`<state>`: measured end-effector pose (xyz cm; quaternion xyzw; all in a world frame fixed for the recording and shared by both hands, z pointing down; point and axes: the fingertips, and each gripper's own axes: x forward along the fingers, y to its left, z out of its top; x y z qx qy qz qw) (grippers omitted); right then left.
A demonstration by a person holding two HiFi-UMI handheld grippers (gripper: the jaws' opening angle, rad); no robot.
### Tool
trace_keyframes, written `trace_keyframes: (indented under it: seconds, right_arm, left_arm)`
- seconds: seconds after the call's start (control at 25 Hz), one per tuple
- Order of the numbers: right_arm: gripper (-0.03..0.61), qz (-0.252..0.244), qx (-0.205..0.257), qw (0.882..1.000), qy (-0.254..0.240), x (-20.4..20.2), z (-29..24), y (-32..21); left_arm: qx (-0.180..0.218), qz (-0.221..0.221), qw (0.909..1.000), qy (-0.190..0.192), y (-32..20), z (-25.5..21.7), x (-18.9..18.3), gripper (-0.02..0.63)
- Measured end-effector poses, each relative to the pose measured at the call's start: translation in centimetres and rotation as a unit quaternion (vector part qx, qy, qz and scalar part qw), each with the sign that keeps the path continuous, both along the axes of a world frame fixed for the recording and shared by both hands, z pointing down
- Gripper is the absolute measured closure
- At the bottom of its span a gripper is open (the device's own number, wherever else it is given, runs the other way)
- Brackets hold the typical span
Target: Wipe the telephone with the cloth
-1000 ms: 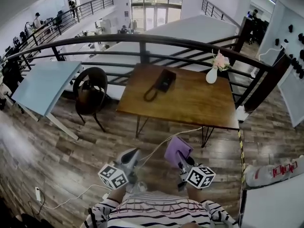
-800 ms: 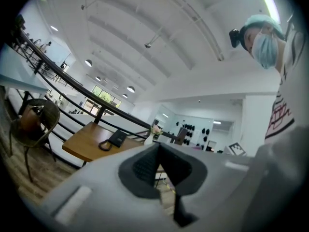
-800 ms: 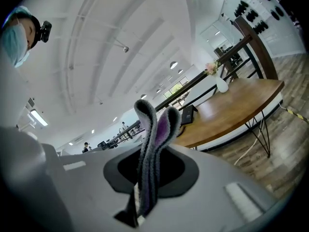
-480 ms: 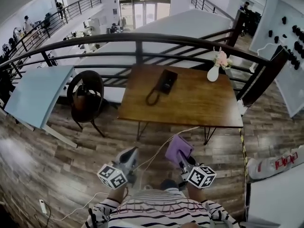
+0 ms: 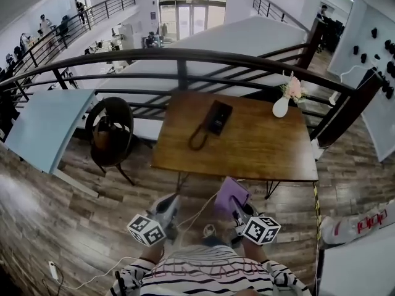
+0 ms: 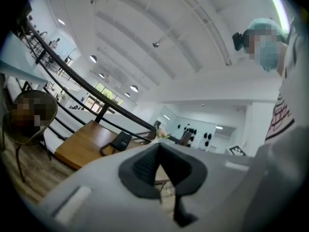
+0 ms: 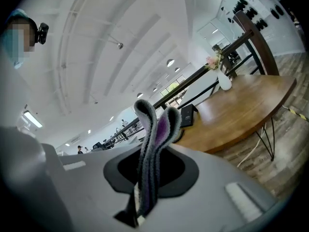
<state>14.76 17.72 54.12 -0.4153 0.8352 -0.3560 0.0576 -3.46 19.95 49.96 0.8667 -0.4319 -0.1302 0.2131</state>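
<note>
Pinching the cloth point(image 7: 155, 139), jaws of right gripper point(image 7: 145, 202); left gripper point(image 6: 160, 170) jaws together, empty.

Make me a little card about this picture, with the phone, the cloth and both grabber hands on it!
telephone: black, lying on the wooden table
cloth: purple, folded over, pinched in the right gripper
left gripper: fingers together, holding nothing
vase: white, with pink flowers, at the table's far right corner
wiping: not begun; both grippers are close to the person and well apart from the telephone
</note>
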Motion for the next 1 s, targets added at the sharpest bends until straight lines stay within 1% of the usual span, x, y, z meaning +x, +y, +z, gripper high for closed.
trace_keyframes:
  seconds: [0.16, 0.36, 0.52, 0.72, 0.88, 1.0]
  right_arm:
    - [0.535, -0.011, 0.014, 1.000, -0.002, 0.7, -1.2, -4.7]
    - [0.535, -0.019, 0.022, 1.000, -0.005, 2.3, -1.8, -9.5]
    - [0.535, -0.026, 0.021, 0.999, -0.007, 3.2, -1.5, -12.6]
    - [0.535, -0.031, 0.016, 0.999, -0.002, 4.7, -0.5, -15.2]
    - [0.535, -0.037, 0.012, 0.999, -0.002, 4.2, -0.3, -17.4]
    - [0.535, -0.036, 0.009, 0.999, -0.002, 3.7, -0.1, -18.5]
  left_arm:
    - [0.017, -0.001, 0.9998, -0.011, -4.5, -1.6, 1.3, 0.615]
    - [0.027, -0.003, 0.9996, -0.012, -8.9, -2.2, 3.3, 0.617]
    - [0.028, -0.007, 0.9995, -0.012, -11.9, -1.9, 4.2, 0.617]
    - [0.034, -0.017, 0.9993, -0.002, -14.3, -1.7, 5.5, 0.617]
    - [0.024, -0.023, 0.9994, -0.001, -16.0, -0.9, 5.0, 0.617]
    - [0.026, -0.024, 0.9994, 0.003, -17.4, -1.0, 4.4, 0.617]
